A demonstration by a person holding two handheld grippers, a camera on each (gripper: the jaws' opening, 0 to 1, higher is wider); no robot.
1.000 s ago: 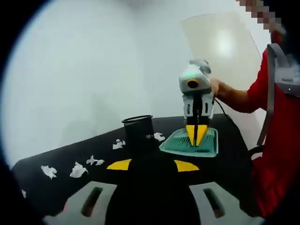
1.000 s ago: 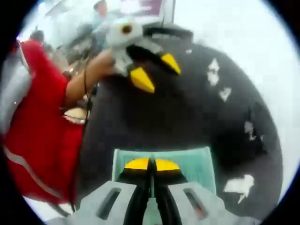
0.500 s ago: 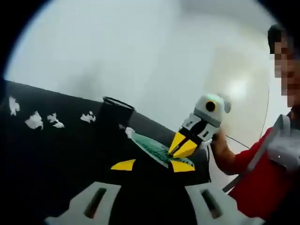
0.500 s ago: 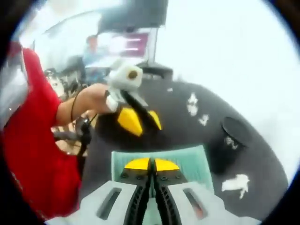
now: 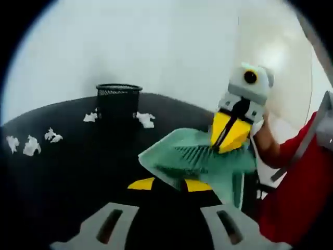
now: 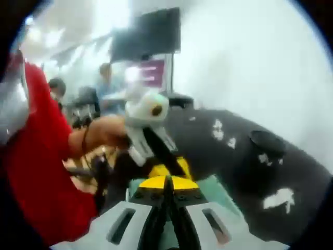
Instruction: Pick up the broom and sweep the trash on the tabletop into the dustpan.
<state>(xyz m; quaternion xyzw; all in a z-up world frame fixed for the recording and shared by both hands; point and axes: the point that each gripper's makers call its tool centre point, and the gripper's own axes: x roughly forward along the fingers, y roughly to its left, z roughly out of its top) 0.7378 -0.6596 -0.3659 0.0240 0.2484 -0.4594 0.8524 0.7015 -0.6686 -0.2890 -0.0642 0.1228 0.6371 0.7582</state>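
Left gripper view shows the green dustpan (image 5: 195, 159) raised off the black tabletop (image 5: 62, 172), tilted, with its ribbed inside facing this camera. The right gripper (image 5: 230, 136) pinches it at its near edge, yellow jaws pressed together on the plastic; that hold looks meant to carry the pan to where the scraps lie and then steady it as a catcher. In the right gripper view the same closed yellow tips (image 6: 166, 182) sit on the green pan (image 6: 218, 190), which spreads out just beyond them.

The left gripper (image 5: 169, 184) has its jaws spread, with nothing between the yellow tips; its tips sit just under the lifted pan in the picture. In the right gripper view it (image 6: 166, 171) comes in close above the pan, the person's hand (image 6: 101, 136) behind it. I judge this free gripper is the one kept for the broom, which I cannot make out in either picture.

The trash is white paper scraps: a few (image 5: 31, 143) lie far left on the tabletop, two more (image 5: 145, 120) lie beside a black mesh cup (image 5: 118, 101), which stands upright. The pan is well apart from the left scraps. The right gripper view shows one scrap (image 6: 281, 199) near the cup (image 6: 265, 143). None is in the pan yet, so sweeping appears not begun.
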